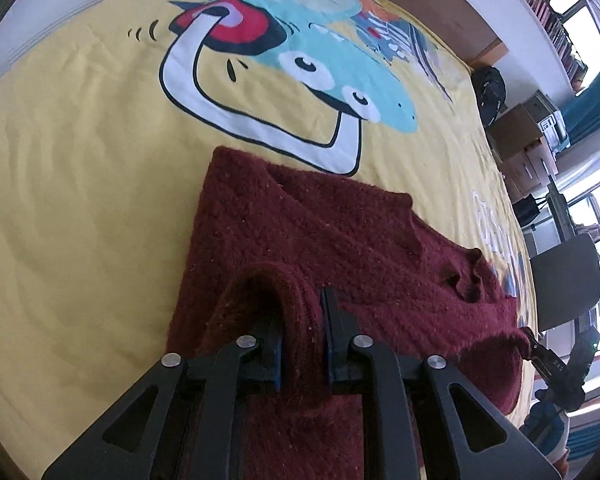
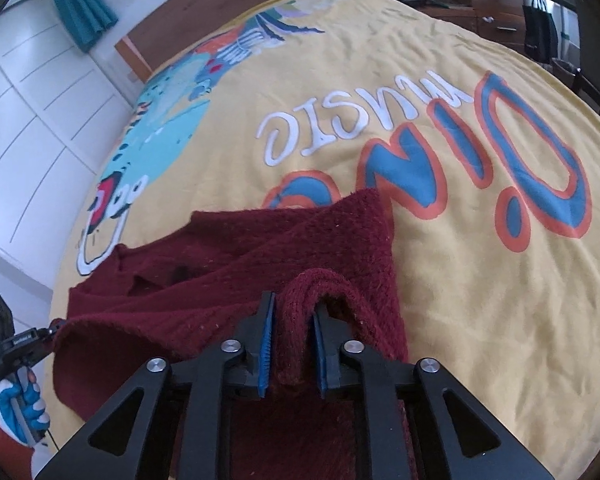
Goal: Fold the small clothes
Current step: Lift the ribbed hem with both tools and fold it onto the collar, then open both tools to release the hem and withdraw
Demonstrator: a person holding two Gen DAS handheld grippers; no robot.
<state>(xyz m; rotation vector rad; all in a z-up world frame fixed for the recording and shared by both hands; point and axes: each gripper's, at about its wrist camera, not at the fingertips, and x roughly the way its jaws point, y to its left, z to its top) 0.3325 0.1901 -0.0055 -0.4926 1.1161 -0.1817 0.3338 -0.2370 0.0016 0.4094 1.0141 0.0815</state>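
One fuzzy maroon knit sweater (image 1: 340, 240) lies rumpled on the yellow printed bedspread (image 1: 80, 160), its near edge pinched at separate spots by the left tongs (image 1: 302, 340) and right tongs (image 2: 290, 344).

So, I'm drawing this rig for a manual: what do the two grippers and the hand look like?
Both the left gripper and right gripper are matte black linkages with silver pivot pins, triangular cutouts and blue pads. The gloved hand wears blue and white, above a red sleeve.

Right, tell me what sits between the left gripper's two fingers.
In the left wrist view, a bunched fold of the maroon knit sweater fills the gap of the left gripper, pinched between both pads.
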